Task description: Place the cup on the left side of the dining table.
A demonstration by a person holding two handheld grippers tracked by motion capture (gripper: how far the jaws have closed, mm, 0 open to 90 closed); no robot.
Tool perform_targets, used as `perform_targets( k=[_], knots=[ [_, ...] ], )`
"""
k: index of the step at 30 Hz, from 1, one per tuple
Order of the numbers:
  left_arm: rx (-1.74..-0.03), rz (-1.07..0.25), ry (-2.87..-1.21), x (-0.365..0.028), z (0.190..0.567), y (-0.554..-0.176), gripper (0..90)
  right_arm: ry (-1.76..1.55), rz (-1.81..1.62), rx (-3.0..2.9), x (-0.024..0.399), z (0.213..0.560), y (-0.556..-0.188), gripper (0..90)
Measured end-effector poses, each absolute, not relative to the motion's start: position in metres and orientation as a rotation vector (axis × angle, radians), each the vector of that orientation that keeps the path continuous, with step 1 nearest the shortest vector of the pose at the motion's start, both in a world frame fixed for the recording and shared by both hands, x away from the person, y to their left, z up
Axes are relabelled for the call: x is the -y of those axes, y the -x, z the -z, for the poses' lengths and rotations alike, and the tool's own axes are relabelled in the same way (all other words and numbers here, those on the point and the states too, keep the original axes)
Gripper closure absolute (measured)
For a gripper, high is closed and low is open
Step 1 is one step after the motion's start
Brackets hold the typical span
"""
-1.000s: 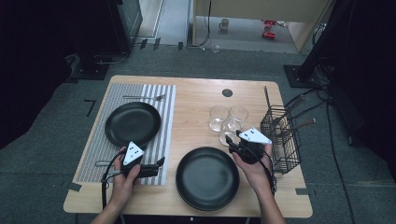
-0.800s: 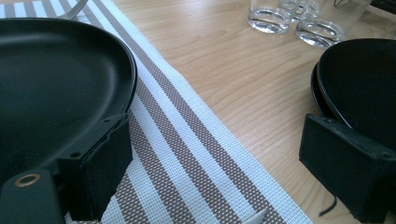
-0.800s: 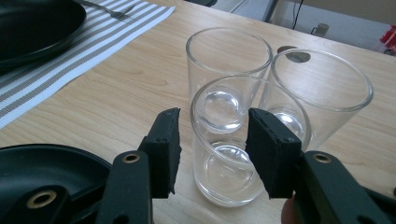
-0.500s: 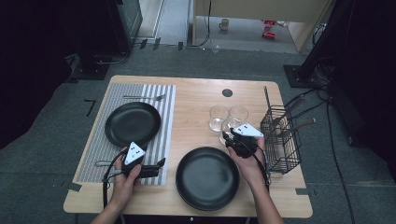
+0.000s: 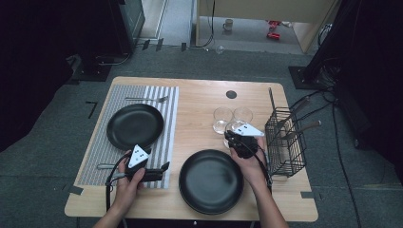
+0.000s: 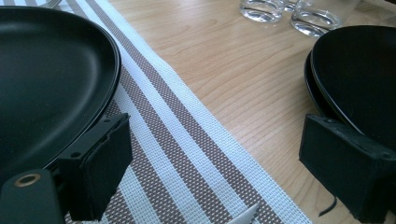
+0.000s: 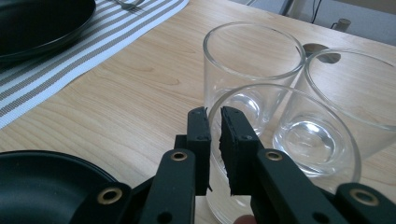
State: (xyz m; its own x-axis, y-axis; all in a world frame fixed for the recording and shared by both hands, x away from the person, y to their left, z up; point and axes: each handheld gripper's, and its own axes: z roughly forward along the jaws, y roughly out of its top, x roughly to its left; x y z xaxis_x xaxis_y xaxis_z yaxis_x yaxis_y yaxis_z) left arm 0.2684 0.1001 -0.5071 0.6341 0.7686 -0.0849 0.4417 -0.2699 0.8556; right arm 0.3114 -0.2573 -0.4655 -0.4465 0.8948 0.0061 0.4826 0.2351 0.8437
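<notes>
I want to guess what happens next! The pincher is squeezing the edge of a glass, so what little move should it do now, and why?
Probably lift the nearest glass straight up a little. The right gripper has just been closing, and its jaws now pinch the glass's rim, one inside and one outside. Two more glasses stand close behind, so rising first should avoid knocking them.

My tabletop [image 5: 199, 102] is pale wood with a small dark round hole near its far edge. On its left side lies a striped mat [image 5: 167, 123], and a black plate [image 5: 135, 126] rests on that mat with a fork [image 5: 145, 99] beyond it. A second black plate [image 5: 210, 181] lies straight on the wood near me. Three glasses [image 5: 222, 119] stand close together right of centre, bunched so they nearly touch. A black wire basket [image 5: 283, 142] stands at the right edge.
</notes>
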Motion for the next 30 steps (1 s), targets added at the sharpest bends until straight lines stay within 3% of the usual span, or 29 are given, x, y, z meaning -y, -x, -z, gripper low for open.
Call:
perform_targets(
  k=[15,21,30],
  knots=[
    [-0.946,-0.432,-1.911,-0.098,0.506,-0.267,9.7,-1.240,-1.167,-2.069,0.245,0.465,-0.306,83.9],
    [-0.949,-0.431,-1.911,-0.099,0.506,-0.267,9.7,-1.240,-1.206,-2.028,0.245,0.460,-0.301,51.1],
    [-0.946,-0.434,-1.907,-0.100,0.505,-0.268,9.7,-1.311,-1.145,-1.913,0.256,0.456,-0.299,18.3]
  ],
)
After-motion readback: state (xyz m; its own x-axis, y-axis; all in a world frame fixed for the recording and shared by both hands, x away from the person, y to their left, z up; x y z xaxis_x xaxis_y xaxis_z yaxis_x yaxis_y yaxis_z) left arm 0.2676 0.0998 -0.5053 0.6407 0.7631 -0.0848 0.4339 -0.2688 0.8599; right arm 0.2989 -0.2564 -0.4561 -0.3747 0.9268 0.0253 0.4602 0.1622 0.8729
